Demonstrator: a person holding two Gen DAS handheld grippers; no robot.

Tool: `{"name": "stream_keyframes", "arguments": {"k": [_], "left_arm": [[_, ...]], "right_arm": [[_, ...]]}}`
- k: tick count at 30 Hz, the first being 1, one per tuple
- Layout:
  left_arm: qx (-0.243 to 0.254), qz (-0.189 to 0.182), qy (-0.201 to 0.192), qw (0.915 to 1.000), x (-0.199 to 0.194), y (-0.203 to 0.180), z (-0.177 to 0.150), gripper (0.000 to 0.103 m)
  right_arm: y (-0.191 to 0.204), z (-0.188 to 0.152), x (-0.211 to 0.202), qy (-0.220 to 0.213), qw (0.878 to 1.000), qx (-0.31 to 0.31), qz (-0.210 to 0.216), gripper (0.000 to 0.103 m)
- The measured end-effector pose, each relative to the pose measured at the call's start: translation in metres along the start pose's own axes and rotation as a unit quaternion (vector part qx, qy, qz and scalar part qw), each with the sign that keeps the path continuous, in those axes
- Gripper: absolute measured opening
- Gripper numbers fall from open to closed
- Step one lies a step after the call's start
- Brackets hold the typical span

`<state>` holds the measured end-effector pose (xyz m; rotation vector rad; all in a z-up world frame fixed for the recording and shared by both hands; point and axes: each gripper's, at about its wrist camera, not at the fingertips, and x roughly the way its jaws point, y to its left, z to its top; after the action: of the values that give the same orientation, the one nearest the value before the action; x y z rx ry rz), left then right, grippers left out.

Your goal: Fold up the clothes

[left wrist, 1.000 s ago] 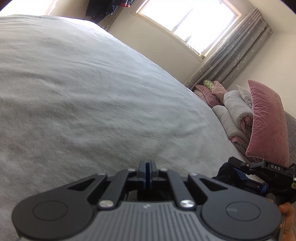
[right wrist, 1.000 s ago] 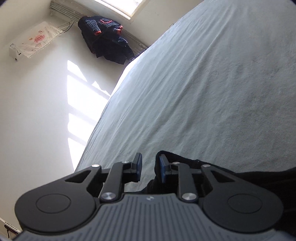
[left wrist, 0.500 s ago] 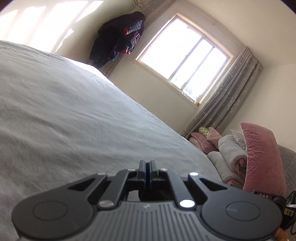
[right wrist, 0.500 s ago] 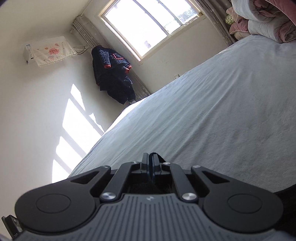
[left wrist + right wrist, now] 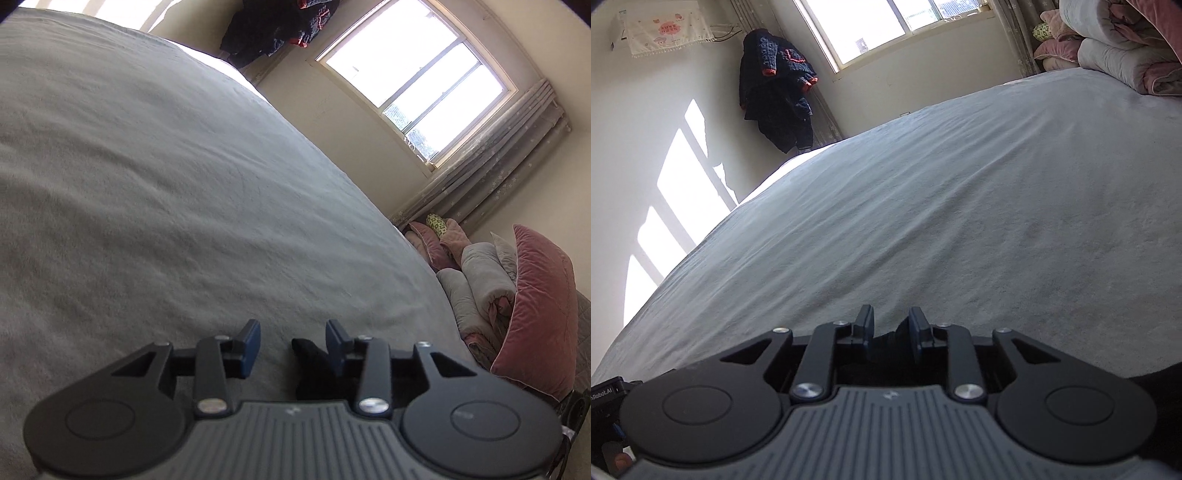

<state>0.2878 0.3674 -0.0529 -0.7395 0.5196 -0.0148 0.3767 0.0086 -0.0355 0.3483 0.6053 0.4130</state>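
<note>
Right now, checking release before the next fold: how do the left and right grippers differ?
The left gripper is open wide; the right gripper is open more narrowly. Dark cloth sits beside the left's right-hand finger; in the right, it lies between the fingers. Both hover low over the grey bedspread, clamping nothing.

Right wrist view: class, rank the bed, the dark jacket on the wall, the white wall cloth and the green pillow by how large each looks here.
1. Bed, largest by far.
2. Jacket.
3. Wall cloth, fairly close to the jacket.
4. Green pillow, smallest.
This is apparent size only; the fisheye lens and differing distances make true sizes unsure.
</note>
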Motion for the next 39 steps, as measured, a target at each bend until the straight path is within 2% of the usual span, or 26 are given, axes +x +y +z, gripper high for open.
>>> {"name": "stream_keyframes", "arguments": {"k": [1,4,8,12,14,16,20,22,23,24,25,27,30,31,33,34,36,38,39], "left_arm": [[-0.006,0.000,0.008,1.0000,0.000,0.001,0.001,0.039],[-0.014,-0.001,0.028,0.9995,0.000,0.003,0.003,0.038],[-0.004,-0.015,0.028,0.9995,0.000,0.000,0.000,0.037],[0.010,-0.021,0.037,0.9991,0.010,-0.003,-0.009,0.025],[0.018,-0.020,0.040,0.9989,0.014,-0.005,-0.013,0.025],[0.027,-0.016,0.040,0.9987,0.017,-0.006,-0.015,0.020],[0.038,-0.012,0.040,0.9984,0.019,-0.008,-0.017,0.003],[0.042,-0.011,0.040,0.9982,0.020,-0.008,-0.017,0.002],[0.044,-0.010,0.040,0.9982,0.020,-0.008,-0.018,0.002],[0.046,-0.009,0.040,0.9981,0.021,-0.009,-0.018,0.001],[0.048,-0.008,0.037,0.9981,0.020,-0.009,-0.018,0.001],[0.044,-0.007,0.010,0.9990,0.012,-0.009,-0.013,0.001],[0.027,-0.020,-0.019,0.9993,-0.005,-0.006,-0.001,0.001],[0.025,-0.016,-0.016,0.9994,-0.006,-0.004,0.001,0.001],[0.032,0.023,0.010,0.9992,-0.002,-0.003,0.002,0.002],[0.035,0.040,0.020,0.9984,0.000,-0.002,0.003,0.002],[0.036,0.047,0.028,0.9979,0.004,-0.001,0.001,0.003],[0.035,0.053,0.033,0.9974,0.008,0.000,0.000,0.003],[0.033,0.049,0.031,0.9978,0.008,0.000,0.000,0.007]], "right_arm": [[0.004,-0.001,-0.005,0.001,1.000,-0.008,0.006,0.053],[0.015,-0.004,-0.018,0.003,0.999,-0.033,0.023,0.054],[0.043,-0.020,-0.034,0.031,0.993,-0.081,0.076,0.048],[0.077,-0.044,-0.046,0.062,0.979,-0.140,0.138,0.044],[0.095,-0.055,-0.045,0.077,0.969,-0.174,0.157,0.044],[0.108,-0.062,-0.038,0.084,0.962,-0.206,0.157,0.044],[0.130,-0.077,-0.018,0.105,0.946,-0.266,0.150,0.044],[0.130,-0.089,-0.005,0.121,0.944,-0.277,0.130,0.044],[0.132,-0.090,-0.004,0.117,0.945,-0.278,0.125,0.038],[0.133,-0.091,-0.003,0.112,0.947,-0.278,0.119,0.018],[0.134,-0.088,-0.002,0.113,0.949,-0.270,0.115,0.004],[0.132,-0.082,-0.003,0.115,0.957,-0.238,0.122,0.004],[0.125,-0.073,-0.010,0.128,0.960,-0.173,0.180,0.004],[0.123,-0.070,-0.012,0.134,0.958,-0.149,0.203,0.004],[0.123,-0.068,-0.010,0.146,0.954,-0.123,0.231,0.004],[0.124,-0.069,-0.007,0.153,0.953,-0.119,0.233,0.004],[0.125,-0.073,0.001,0.167,0.951,-0.122,0.228,0.004],[0.129,-0.082,0.012,0.185,0.950,-0.147,0.205,0.006],[0.127,-0.084,0.012,0.184,0.950,-0.144,0.207,0.007]]}}
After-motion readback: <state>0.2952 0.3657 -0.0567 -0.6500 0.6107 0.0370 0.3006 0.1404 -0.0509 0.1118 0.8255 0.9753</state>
